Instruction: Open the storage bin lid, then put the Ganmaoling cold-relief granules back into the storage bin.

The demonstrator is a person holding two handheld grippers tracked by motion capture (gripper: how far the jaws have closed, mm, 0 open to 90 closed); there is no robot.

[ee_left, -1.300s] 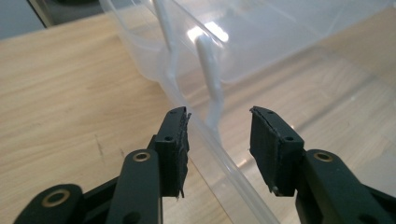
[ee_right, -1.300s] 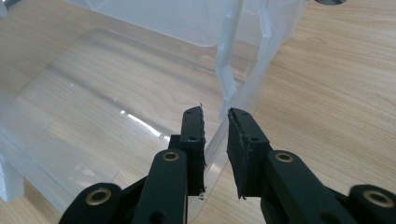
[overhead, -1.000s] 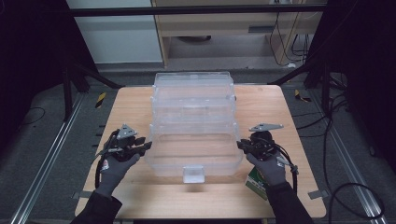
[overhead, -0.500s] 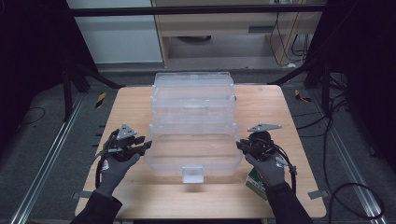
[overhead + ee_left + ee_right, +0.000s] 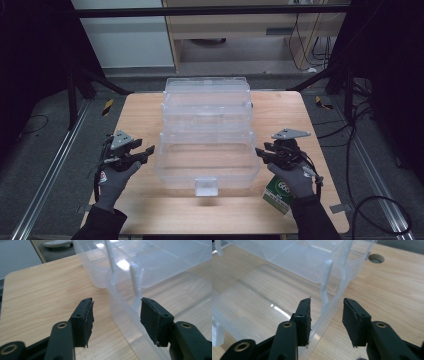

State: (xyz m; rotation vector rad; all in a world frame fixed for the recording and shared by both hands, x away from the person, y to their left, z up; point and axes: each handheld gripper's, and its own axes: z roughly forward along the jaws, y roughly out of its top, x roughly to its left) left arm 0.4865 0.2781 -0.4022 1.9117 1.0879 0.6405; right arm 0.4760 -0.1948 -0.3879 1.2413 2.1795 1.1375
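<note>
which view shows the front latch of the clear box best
The high view: the latch sits at the middle of the box's front wall, fully visible. The left and right gripper views show side walls and thin hinge arms instead.

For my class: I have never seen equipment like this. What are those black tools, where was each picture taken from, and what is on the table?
A person in grey gloves holds a handheld two-jaw gripper in each hand: the left gripper and the right gripper. One camera looks down from above; one rides on each gripper, looking along its black jaws. On the wooden table stands a clear plastic tiered organizer box, opened out in steps. Both grippers' jaws have just been opening; each pair straddles a side wall of the box's lowest tray without pressing on it. Nothing is held.
</note>
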